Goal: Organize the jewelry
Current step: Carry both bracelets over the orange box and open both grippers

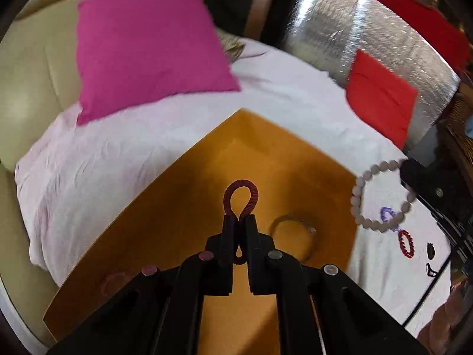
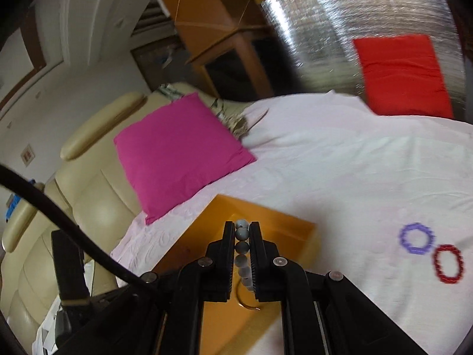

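My left gripper [image 1: 239, 219] is shut on a red coil band [image 1: 241, 196], squeezed into a loop, above the orange tray [image 1: 183, 195]. A clear ring [image 1: 292, 236] lies in the tray to the right of the fingers. My right gripper [image 2: 241, 224] is shut on a grey bead bracelet [image 2: 242, 245] above the orange tray [image 2: 283, 230]. The bracelet [image 1: 381, 195] hangs in the air in the left wrist view. A purple coil band [image 2: 416, 238] and a red coil band [image 2: 448, 263] lie on the white sheet, to the right of the tray.
A pink cushion [image 1: 147, 50] lies on the white sheet [image 1: 118, 148] beyond the tray. A red cushion [image 1: 381, 94] leans on a silver foil panel [image 1: 340, 29]. A beige sofa [image 2: 88, 201] is on the left. A black cable [image 2: 59, 216] crosses the right wrist view.
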Available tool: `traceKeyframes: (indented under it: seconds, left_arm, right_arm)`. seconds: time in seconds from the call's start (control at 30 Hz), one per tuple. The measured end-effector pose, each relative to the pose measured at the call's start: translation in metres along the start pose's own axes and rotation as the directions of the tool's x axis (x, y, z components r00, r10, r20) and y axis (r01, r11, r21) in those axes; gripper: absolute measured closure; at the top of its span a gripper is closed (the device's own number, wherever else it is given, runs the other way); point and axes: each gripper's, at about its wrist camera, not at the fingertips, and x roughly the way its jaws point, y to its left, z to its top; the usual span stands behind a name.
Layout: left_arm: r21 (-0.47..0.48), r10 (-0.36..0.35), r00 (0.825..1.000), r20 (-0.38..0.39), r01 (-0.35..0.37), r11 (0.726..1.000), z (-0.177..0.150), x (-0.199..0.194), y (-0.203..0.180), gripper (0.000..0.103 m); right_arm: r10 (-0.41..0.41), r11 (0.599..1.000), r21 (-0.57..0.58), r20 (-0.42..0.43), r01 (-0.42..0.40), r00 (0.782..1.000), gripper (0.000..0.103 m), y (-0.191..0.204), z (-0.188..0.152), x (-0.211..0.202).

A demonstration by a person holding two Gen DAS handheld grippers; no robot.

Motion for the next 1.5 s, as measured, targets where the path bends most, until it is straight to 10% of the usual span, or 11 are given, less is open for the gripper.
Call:
traceKeyframes:
  seconds: [0.57,0.7,1.13,1.2,1.27,1.5]
  left_arm:
    - [-0.078,0.007,0.989,-0.145,-0.019,0.997,-0.006,0.032,0.033,0.094]
    - [-0.058,0.030,0.989,-0.145,-0.039,0.998,-0.007,0.030,0.030,0.063]
    - [0.103,0.172,0.970,0.170,-0.191,0.976,-0.008,-0.016,-0.030,0.034]
    - [0.142,0.185,0.952,0.244,-0.224,0.964,-0.013,-0.026,-0.047,0.032]
    - [0.179,0.187,0.933,0.308,-0.249,0.952,-0.019,-0.035,-0.064,0.030]
    - [0.260,0.147,0.901,0.408,-0.269,0.927,-0.038,-0.044,-0.116,0.024]
  right_arm:
    - [-0.052,0.993,0.080,-0.318,0.082,0.947,0.092,0.007,0.002,0.143]
    - [-0.097,0.987,0.086,-0.331,0.133,0.939,0.089,0.003,0.003,0.147]
    - [-0.133,0.988,0.066,-0.115,0.142,0.984,0.082,-0.023,0.010,0.033]
    - [-0.145,0.986,0.075,-0.082,0.151,0.986,0.072,-0.033,0.006,0.009]
    - [-0.173,0.979,0.102,-0.050,0.177,0.984,0.037,-0.049,-0.001,-0.020]
    - [-0.295,0.938,0.193,0.011,0.288,0.955,0.035,-0.126,-0.035,-0.107]
